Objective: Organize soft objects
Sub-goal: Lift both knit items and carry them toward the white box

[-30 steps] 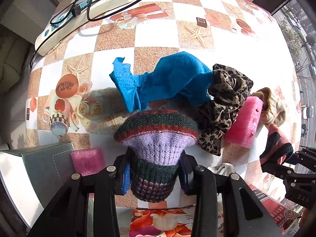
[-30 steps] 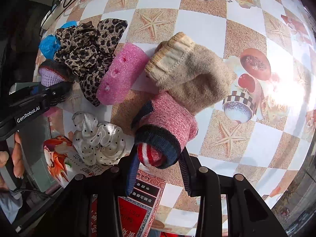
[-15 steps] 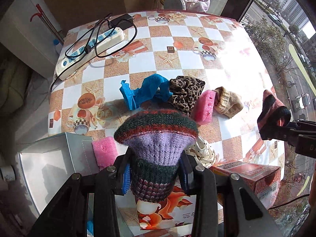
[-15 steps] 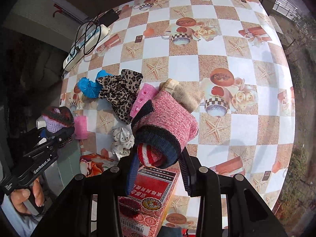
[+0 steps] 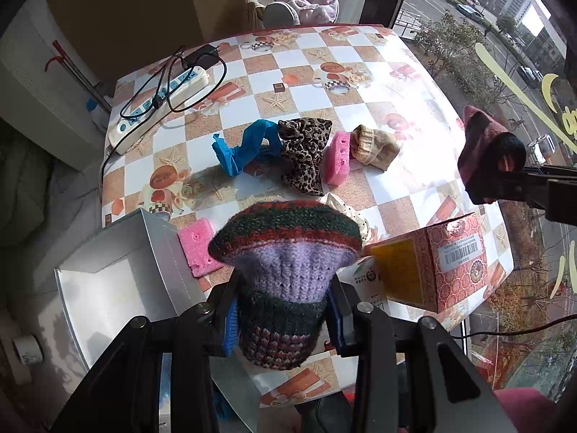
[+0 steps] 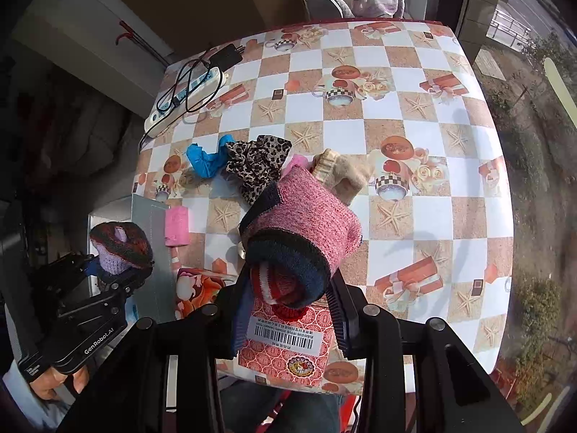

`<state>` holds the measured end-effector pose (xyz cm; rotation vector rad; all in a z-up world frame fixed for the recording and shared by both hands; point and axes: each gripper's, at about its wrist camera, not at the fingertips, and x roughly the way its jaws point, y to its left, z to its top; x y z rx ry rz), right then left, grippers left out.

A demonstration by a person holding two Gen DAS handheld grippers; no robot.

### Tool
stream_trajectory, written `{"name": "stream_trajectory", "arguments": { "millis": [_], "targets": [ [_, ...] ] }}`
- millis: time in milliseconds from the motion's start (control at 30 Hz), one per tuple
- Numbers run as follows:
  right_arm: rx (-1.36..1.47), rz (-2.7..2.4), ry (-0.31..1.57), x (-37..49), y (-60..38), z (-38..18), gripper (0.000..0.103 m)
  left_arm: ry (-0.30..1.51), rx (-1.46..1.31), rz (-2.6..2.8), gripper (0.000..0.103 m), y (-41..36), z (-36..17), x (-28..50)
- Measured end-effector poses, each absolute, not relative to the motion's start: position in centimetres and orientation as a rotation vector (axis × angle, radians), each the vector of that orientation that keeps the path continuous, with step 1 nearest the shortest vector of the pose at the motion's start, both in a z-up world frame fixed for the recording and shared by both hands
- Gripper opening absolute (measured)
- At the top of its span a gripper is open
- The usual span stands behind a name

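The striped knit hat (image 5: 285, 274) with its lilac band was pinched between the fingers of the left gripper (image 5: 285, 321), held in the air above the near left corner of the checkered tablecloth (image 5: 360, 108), beside the open grey box (image 5: 119, 288). The right gripper (image 6: 286, 310) clamped a pink knit sock (image 6: 306, 231) above the red carton (image 6: 288, 346) at the near edge. Toward the table's middle lay a blue cloth (image 5: 241, 148), a leopard-print scrunchie (image 5: 303, 151), a pink sponge (image 5: 339, 158) and a beige sock (image 5: 375, 148) in a row.

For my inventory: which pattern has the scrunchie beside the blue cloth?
Leopard print scrunchie, clearest in left wrist view.
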<state>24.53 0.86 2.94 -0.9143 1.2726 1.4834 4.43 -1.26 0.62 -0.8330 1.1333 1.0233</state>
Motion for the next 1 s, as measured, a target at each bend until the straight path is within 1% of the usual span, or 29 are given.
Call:
{"name": "stream_trajectory", "arguments": {
  "millis": [267, 533, 733, 1000],
  "targets": [
    [-0.893, 1.443, 1.29, 23.3, -3.0, 3.6, 0.04, 1.126, -0.821, 0.997, 0.042, -3.9, 1.0, 3.3],
    [-0.941, 1.466, 1.307, 19.3, -6.2, 3.1, 0.04, 1.115, -0.833, 1.001, 0.042, -5.1, 1.0, 1.8],
    [-1.011, 1.518, 1.289, 15.8, -6.8, 2.8, 0.04, 1.079, -0.839, 1.038, 0.042, -5.2, 1.7, -0.1],
    [-1.062, 1.56, 1.252, 13.2, -6.5, 3.2, 0.04, 1.037, -0.883, 1.093, 0.042, -5.5, 2.0, -2.8]
  ]
}}
